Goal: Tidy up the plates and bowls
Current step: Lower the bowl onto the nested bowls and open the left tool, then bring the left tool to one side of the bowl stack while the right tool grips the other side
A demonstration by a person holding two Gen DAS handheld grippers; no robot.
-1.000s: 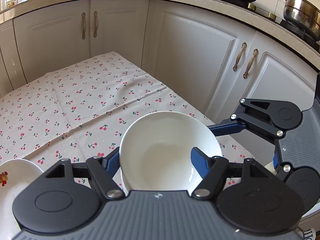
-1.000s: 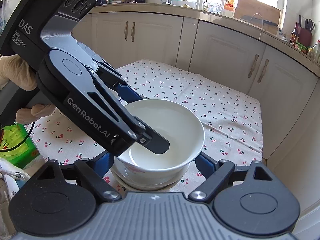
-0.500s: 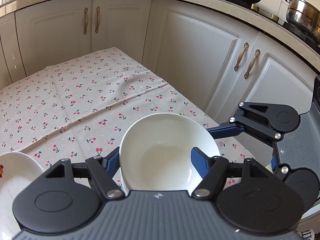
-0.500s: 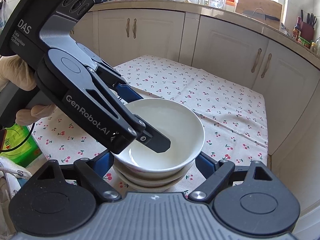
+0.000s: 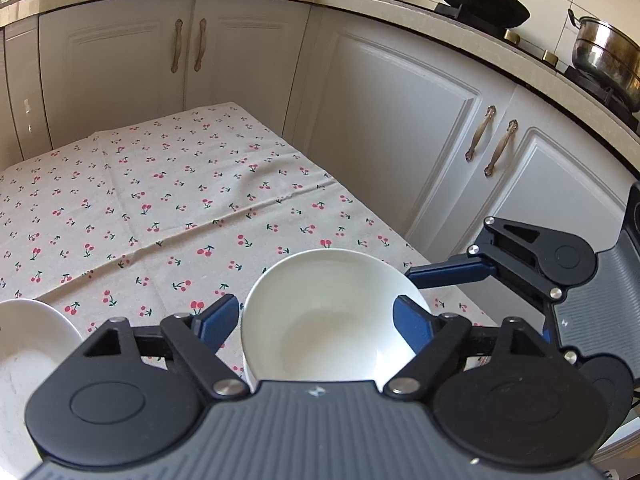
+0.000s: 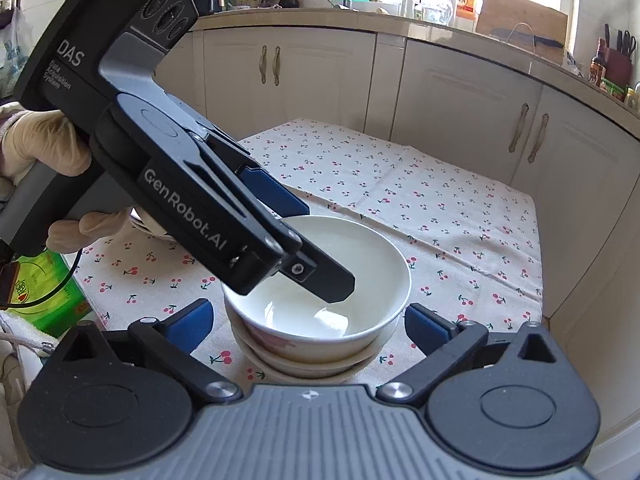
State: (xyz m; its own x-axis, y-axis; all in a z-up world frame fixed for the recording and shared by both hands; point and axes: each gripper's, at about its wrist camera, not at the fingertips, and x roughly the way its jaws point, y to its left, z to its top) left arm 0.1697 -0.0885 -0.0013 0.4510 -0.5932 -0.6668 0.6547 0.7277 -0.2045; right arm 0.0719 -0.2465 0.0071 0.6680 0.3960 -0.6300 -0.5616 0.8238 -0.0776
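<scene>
Left gripper (image 5: 316, 320): fingers (image 5: 218, 322) apart and straddling the rim of the white bowl (image 6: 360, 280). In the right wrist view the black tip is down inside the bowl and the blue pad is outside the rim on the far-left side. The gap between them is far wider than the bowl wall. No clamping is evident, though light contact at the outer pad can't be ruled out.

Right gripper (image 6: 306, 326): fingers spread wide, one either side of the bowl's near edge and clear of it. Holding nothing.

The bowl sits upright, nested on a stack of lower bowls (image 6: 304, 364). Two rims show beneath it. The stack is on the cherry-print cloth (image 5: 160, 208) covering the counter, at its near corner.

Change vs. 1.0 s and 0.5 s ago:
- In the left wrist view the bowl now reads smaller and lower in frame.
- The inner finger of the left gripper stands slightly further out.
- In the right wrist view more of the stack under the bowl is exposed.

Reading: the bowl has been seated and the grip let go, with the left gripper starting to lift away. This stacking step looks done.

To the left of the stack, a white dish (image 5: 28, 344) lies separately on the cloth. It is probably the next item. Risk: the inner finger could catch the rim on exit and drag the top bowl off centre.
</scene>
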